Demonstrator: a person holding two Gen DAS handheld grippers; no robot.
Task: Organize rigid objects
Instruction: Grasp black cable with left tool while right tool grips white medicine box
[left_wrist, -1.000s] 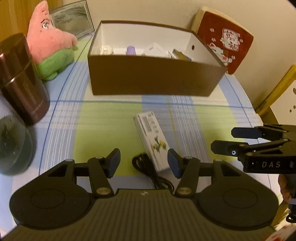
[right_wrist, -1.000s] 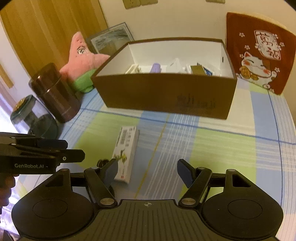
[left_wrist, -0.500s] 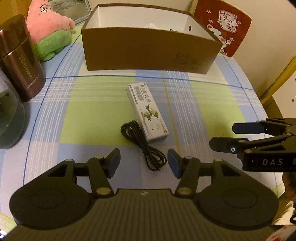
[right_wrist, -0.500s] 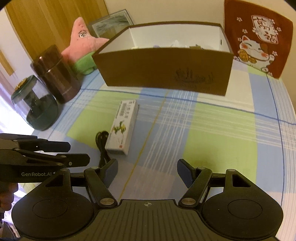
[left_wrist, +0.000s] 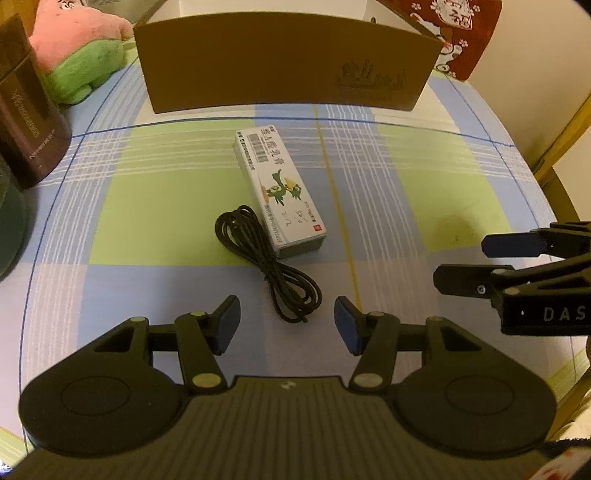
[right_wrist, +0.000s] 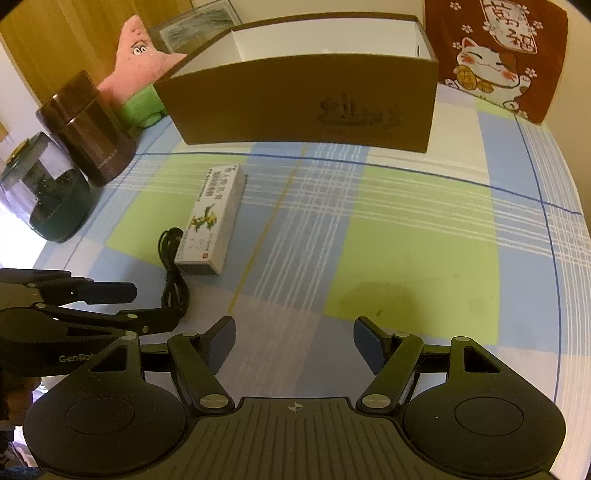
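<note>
over the blue-and-green checked tablecloth (left_wrist: 155, 221), the left gripper (left_wrist: 287, 325) tilts steeply down, fingers apart and empty, above a coiled black cable (left_wrist: 266, 258) touching a long white printed carton (left_wrist: 280, 192). beside it the right gripper (right_wrist: 293, 341) hangs likewise, fingers apart, over bare cloth. behind stands an open brown cardboard box (right_wrist: 306, 99).

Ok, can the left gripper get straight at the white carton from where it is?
Probably yes. The left gripper is open and empty, and the white carton lies flat ahead; only the coiled black cable lies between, against the carton's left side.
</note>
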